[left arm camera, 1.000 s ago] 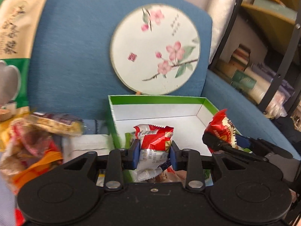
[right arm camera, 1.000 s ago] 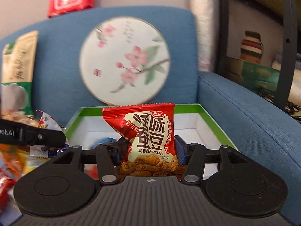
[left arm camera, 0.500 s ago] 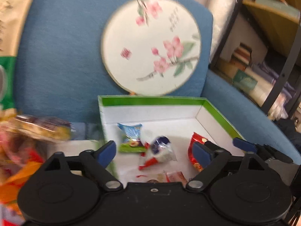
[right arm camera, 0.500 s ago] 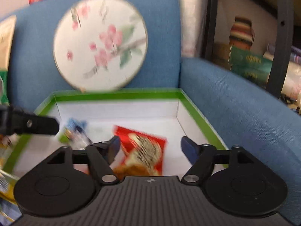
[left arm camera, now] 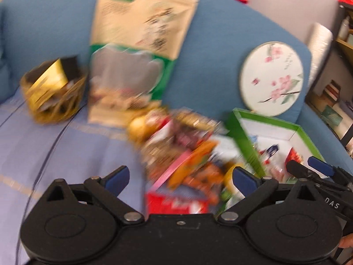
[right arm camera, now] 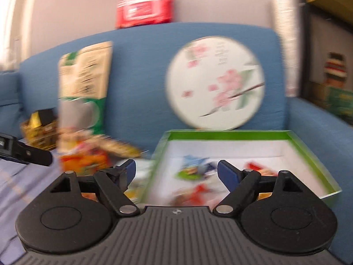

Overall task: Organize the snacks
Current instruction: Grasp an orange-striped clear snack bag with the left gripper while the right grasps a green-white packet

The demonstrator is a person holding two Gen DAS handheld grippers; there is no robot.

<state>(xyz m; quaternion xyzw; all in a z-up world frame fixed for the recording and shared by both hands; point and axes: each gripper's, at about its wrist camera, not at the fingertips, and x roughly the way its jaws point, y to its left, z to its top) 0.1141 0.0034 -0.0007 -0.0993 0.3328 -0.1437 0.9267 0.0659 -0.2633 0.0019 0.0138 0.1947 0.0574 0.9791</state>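
Note:
A blurred pile of loose snack packets [left arm camera: 183, 150] lies on the purple sofa cover, left of a green-rimmed white box [left arm camera: 242, 137]. My left gripper [left arm camera: 179, 176] stands open just in front of the pile with nothing between its fingers. Beside it on the right, over the box, is my right gripper [left arm camera: 308, 170]. In the right wrist view my right gripper [right arm camera: 178, 170] is open and empty at the left front corner of the box [right arm camera: 220, 134]. In the box lie a blue-green packet [right arm camera: 194, 167], a red packet [right arm camera: 260, 169] and others. The pile [right arm camera: 88, 159] is at the left.
A tall beige and green bag [left arm camera: 141, 44] leans on the blue sofa back behind the pile. Left of it stands a gold wire basket [left arm camera: 53, 92]. A round flowered fan [left arm camera: 272, 78] stands behind the box. A red pack [right arm camera: 145, 8] lies atop the sofa back. Shelves stand at the right.
Both grippers opened and let their red packets drop into the box. The left one then swung left to the snack pile; the right one drew back and turned left.

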